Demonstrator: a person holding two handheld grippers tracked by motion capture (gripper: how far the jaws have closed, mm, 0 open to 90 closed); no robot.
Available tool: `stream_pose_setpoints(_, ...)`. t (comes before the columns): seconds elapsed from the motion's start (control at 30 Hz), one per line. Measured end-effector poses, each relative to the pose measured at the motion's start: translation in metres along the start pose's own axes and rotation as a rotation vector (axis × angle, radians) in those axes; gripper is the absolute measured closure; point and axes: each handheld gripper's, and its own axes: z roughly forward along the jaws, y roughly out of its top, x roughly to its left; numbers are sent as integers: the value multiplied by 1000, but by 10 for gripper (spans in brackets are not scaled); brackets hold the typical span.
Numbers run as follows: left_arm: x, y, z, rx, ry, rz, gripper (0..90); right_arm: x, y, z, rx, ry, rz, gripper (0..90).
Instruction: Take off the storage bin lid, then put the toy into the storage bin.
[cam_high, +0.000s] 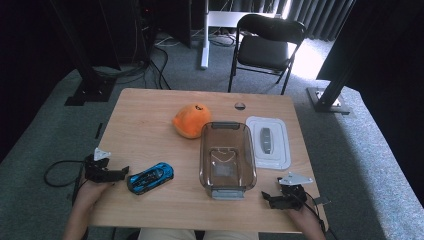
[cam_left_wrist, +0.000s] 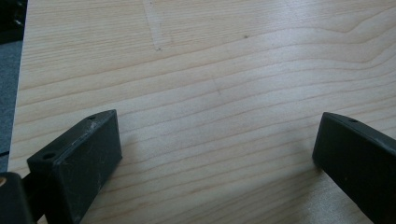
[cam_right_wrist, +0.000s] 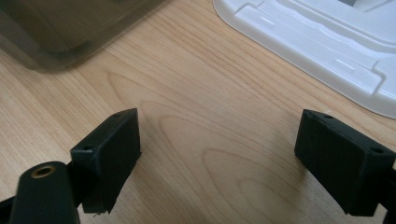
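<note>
Blue toy car lying on the worktop just beside the left hand-held gripper, off its tips, not touching. Left jaws spread wide over bare wood, holding nothing. Right hand-held gripper also wide and empty, near the clear container and white lid

Grey carpet under the wooden table; a black folding chair (sunlit) before dark curtains.
</note>
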Motion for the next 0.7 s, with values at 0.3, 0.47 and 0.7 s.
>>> stream_pose_setpoints(0.3, 0, 0, 0, 1, -6, 6, 17, 1, -1, 0, -3, 2, -3, 139)
stream_pose_setpoints(0.47, 0, 0, 0, -1, -26, 28, 18, 2, 0, 0, -1, 5, -4, 139)
stream_pose_setpoints(0.7, 3, 3, 1, 14, -39, 32, 18, 2, 0, 0, -2, 7, -6, 138)
